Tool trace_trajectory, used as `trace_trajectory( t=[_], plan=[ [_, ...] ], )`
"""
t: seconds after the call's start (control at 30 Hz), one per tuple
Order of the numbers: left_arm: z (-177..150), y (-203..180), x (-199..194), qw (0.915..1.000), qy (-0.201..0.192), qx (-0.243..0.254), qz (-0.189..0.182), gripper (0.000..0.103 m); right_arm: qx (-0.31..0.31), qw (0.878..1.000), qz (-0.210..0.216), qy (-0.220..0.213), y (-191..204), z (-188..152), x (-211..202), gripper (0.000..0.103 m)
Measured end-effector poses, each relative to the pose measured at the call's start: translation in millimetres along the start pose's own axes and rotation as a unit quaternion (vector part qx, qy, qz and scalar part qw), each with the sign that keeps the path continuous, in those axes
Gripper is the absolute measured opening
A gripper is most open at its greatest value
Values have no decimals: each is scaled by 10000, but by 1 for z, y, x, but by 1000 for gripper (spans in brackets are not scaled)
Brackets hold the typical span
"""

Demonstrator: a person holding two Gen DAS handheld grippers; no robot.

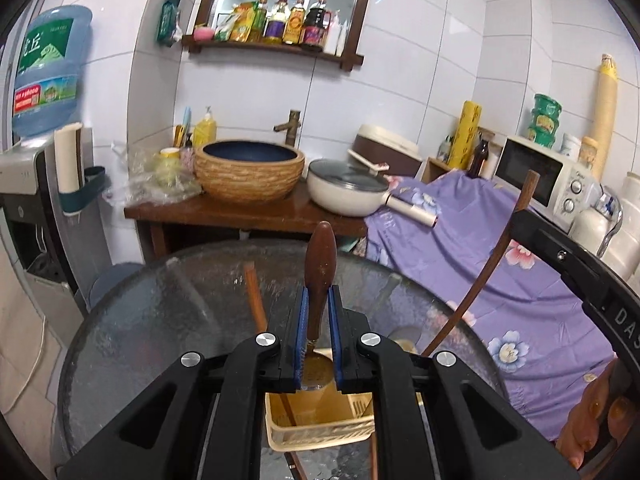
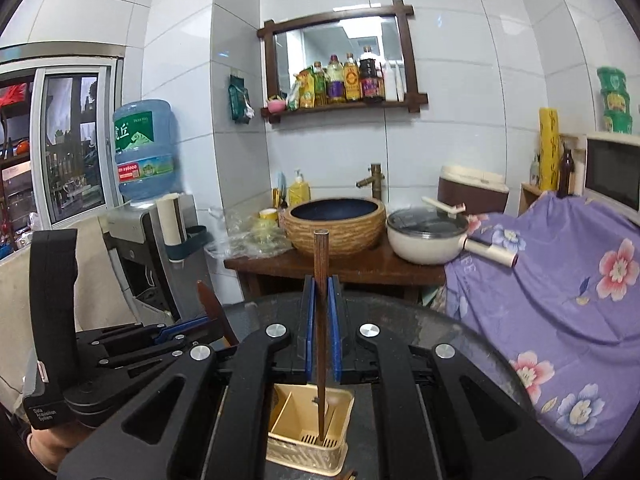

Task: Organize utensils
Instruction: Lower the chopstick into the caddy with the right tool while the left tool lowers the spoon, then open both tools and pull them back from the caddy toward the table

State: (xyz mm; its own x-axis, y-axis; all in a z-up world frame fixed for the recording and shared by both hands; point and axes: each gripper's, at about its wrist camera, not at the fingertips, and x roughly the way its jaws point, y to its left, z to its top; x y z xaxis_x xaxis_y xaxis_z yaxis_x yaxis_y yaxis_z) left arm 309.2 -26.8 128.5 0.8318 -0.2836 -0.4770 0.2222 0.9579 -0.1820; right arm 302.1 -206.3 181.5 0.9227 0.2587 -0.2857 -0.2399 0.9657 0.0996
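The beige utensil holder (image 2: 310, 426) stands on the round glass counter (image 1: 168, 320), and both claws hang just above it. Its inside is split by a slanted divider. The right claw (image 2: 321, 312) is clamped narrow on a dark wooden chopstick (image 2: 321, 320), which stands nearly upright; the stick's lower end reaches down into the holder's right-hand compartment, near the slotted floor. The left claw (image 1: 319, 320) is clamped narrow on the brown wooden handle of a spoon (image 1: 319, 280), the handle rising above the blue pads (image 1: 305, 312) and the brass-coloured bowl hanging just over the holder's (image 1: 320, 424) open top. Another chopstick (image 1: 256, 300) leans out of the holder toward the left.

Beyond the holder, past the counter's far edge, a wooden stand carries a woven-patterned basin (image 2: 335, 224) with a brass tap behind it. Right of the basin sits a cream pan (image 2: 426, 240) with a glass lid. Further right of the holder, a purple flowered cloth (image 2: 560, 300) drapes over furniture.
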Motion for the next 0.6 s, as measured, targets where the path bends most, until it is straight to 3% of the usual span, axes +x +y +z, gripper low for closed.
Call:
trace_trajectory(
  t=[0.03,0.07,0.43,0.6],
  plan=[
    [-4,0,1,10000,20,4,-1,1,17,10000,7,59,-2,-6,3,7],
    [-8,0,2,10000,40,38,-6,0,16,10000,10,90,-1,-10,4,7],
    [-39,9,16,9994,317,31,137,0,107,9988,69,478,-8,-55,24,7],
    [-49,15,10,9996,284,-62,33,1,-3,9979,37,653,-5,-71,32,7]
  ],
)
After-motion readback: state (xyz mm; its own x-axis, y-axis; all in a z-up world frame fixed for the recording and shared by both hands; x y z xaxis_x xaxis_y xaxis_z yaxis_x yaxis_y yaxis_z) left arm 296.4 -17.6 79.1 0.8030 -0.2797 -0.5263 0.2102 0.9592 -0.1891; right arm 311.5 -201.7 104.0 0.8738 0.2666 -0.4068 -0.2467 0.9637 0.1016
